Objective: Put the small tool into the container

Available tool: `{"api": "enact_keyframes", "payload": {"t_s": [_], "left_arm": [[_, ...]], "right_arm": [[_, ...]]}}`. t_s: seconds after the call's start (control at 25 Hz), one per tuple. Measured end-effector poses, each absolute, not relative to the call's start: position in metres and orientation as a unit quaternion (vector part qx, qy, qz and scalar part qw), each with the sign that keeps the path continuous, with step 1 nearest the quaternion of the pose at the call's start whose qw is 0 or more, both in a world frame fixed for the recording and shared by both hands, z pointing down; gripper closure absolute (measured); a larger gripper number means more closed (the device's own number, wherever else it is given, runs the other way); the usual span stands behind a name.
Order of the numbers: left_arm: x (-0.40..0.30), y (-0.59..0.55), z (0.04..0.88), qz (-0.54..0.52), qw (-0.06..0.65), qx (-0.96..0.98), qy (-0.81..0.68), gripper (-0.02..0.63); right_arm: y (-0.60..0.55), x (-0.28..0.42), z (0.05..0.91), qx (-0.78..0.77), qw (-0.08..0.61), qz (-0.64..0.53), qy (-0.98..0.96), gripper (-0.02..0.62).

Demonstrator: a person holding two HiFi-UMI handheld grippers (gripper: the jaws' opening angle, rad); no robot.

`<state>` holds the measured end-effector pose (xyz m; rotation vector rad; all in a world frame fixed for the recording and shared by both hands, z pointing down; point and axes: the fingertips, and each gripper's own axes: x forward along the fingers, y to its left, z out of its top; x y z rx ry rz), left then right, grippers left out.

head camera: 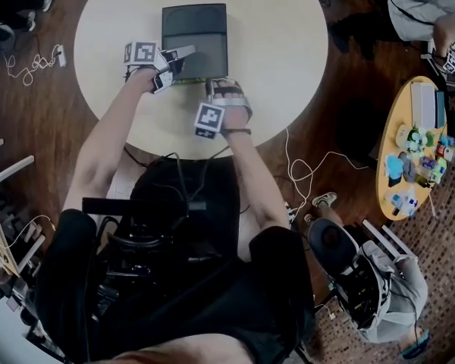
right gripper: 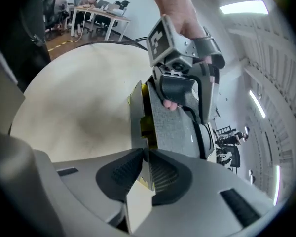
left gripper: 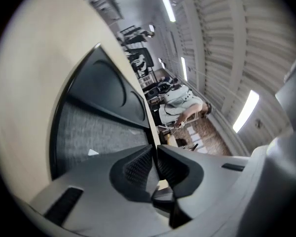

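Dark container (head camera: 194,40) is sitting on the round desk (head camera: 288,44). The left gripper (head camera: 184,53) is pinching its side rim in nearly closed jaws. The right gripper (head camera: 226,86) is clamping the thin near wall, beside a yellow strip (right gripper: 145,123).

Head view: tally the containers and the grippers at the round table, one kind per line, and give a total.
Containers: 1, the dark container
Grippers: 2, the left gripper and the right gripper
Total: 3
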<state>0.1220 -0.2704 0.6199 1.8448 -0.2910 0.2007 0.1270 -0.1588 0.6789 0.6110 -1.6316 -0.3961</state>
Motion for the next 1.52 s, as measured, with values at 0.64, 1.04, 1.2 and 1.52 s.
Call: {"api": "enact_keyframes", "payload": {"t_s": [0.64, 1.04, 1.2, 1.52], "left_arm": [[0.117, -0.288, 0.615, 0.092, 0.531, 0.823, -0.178, 0.583], [0.064, -0.252, 0.555, -0.097, 0.476, 0.856, -0.175, 0.584], [0.029, -0.212, 0.536, -0.117, 0.448, 0.870, -0.171, 0.584], [-0.018, -0.142, 0.536, -0.123, 0.450, 0.866, -0.180, 0.584]], "right_arm": [[-0.163, 0.132, 0.675, 0.245, 0.611, -0.105, -0.745, 0.537], [-0.131, 0.161, 0.621, 0.398, 0.333, 0.172, -0.837, 0.537], [-0.110, 0.171, 0.597, 0.453, 0.065, 0.339, -0.822, 0.553], [-0.026, 0.212, 0.573, 0.492, -0.285, 0.490, -0.661, 0.603]]}}
